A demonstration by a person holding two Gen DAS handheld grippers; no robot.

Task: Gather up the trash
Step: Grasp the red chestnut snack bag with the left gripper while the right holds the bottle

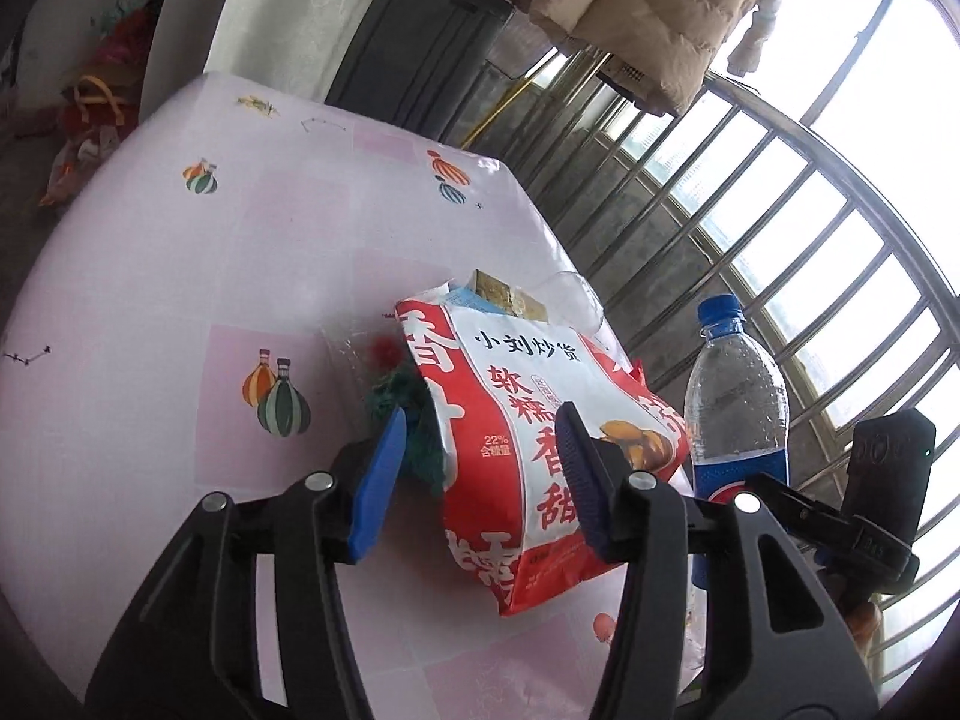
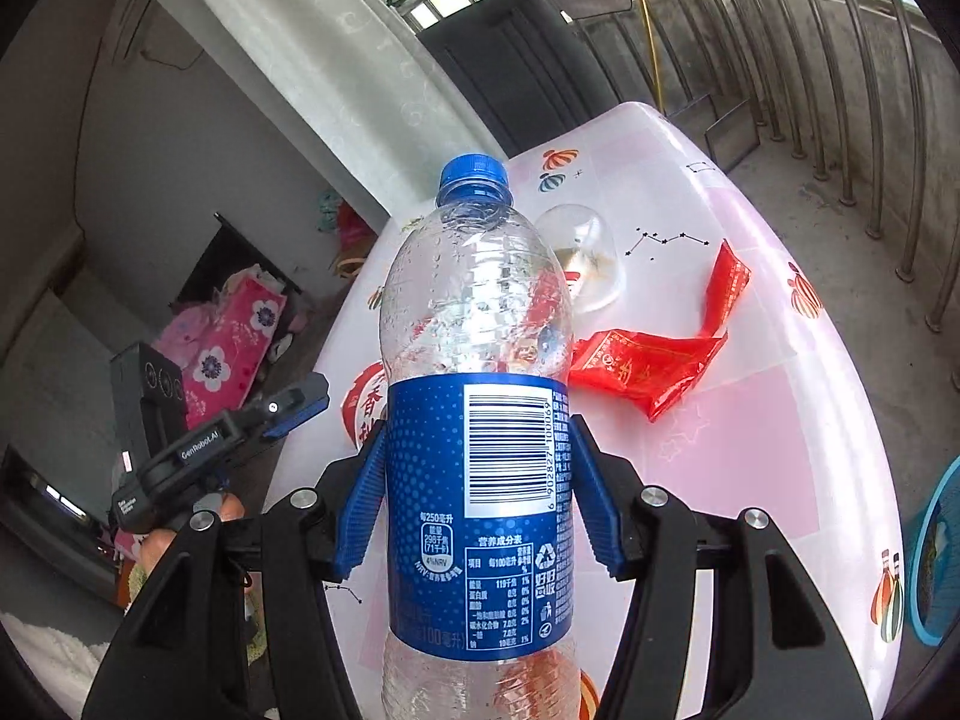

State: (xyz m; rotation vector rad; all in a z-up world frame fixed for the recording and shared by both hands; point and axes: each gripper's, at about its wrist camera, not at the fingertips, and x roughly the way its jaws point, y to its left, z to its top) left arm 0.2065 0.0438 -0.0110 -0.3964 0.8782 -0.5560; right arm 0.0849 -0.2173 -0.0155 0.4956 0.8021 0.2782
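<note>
My right gripper is shut on an empty clear plastic bottle with a blue label and blue cap, held upright above the pink table. The bottle also shows at the right of the left wrist view. My left gripper is open, its blue pads either side of a red-and-white snack bag that stands on the table with small boxes and a clear wrapper sticking out of its top. A crumpled red wrapper and a clear plastic dome lie on the table beyond the bottle.
A blue basket shows at the right edge of the right wrist view. A red and green tuft lies left of the bag. Metal window bars and a hanging beige coat are behind the table.
</note>
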